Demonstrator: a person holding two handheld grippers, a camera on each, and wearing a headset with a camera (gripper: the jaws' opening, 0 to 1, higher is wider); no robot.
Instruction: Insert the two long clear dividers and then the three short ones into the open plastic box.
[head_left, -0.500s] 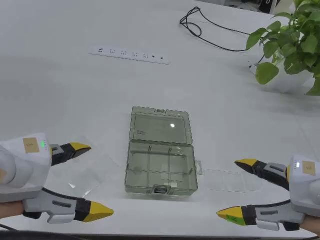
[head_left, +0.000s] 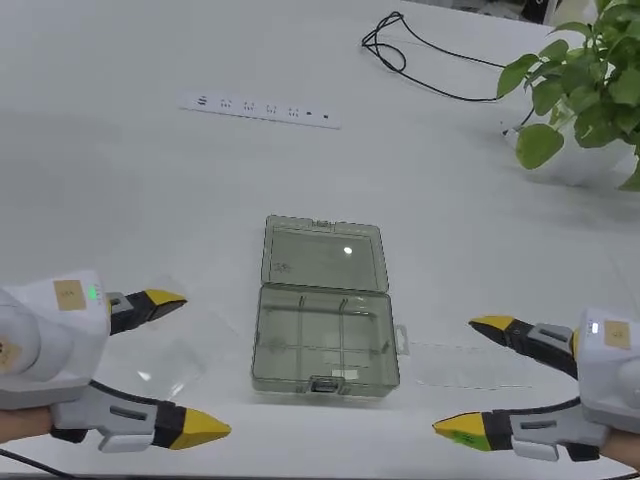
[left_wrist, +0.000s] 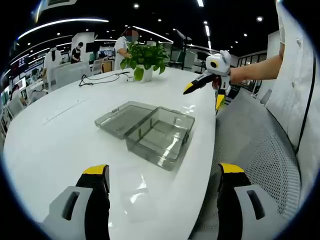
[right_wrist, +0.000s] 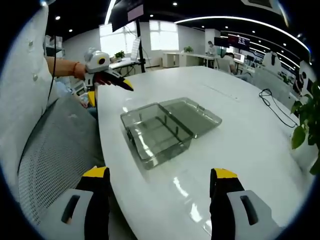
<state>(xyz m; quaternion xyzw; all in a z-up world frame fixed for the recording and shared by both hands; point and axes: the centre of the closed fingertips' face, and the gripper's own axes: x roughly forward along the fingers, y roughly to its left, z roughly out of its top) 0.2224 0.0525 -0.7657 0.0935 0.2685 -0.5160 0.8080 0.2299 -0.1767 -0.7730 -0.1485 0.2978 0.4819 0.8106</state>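
The smoky clear plastic box (head_left: 325, 342) lies open at the table's centre, its lid (head_left: 323, 252) flat behind it. Faint partition lines show inside it. Clear divider sheets (head_left: 168, 352) lie left of the box, between the fingers of my left gripper (head_left: 187, 363), which is open and holds nothing. A clear strip (head_left: 462, 364) lies right of the box, just ahead of my right gripper (head_left: 472, 378), also open with nothing in it. The left gripper view has the box (left_wrist: 159, 136) ahead and the right gripper (left_wrist: 207, 80) beyond it. From the right gripper view I see the box (right_wrist: 159, 135) and the left gripper (right_wrist: 107, 75).
A white power strip (head_left: 258, 109) lies at the back, with a black cable (head_left: 420, 60) and a potted plant (head_left: 585, 80) at the back right. The table's near edge runs just under both grippers. A mesh chair (right_wrist: 55, 150) stands beside the table.
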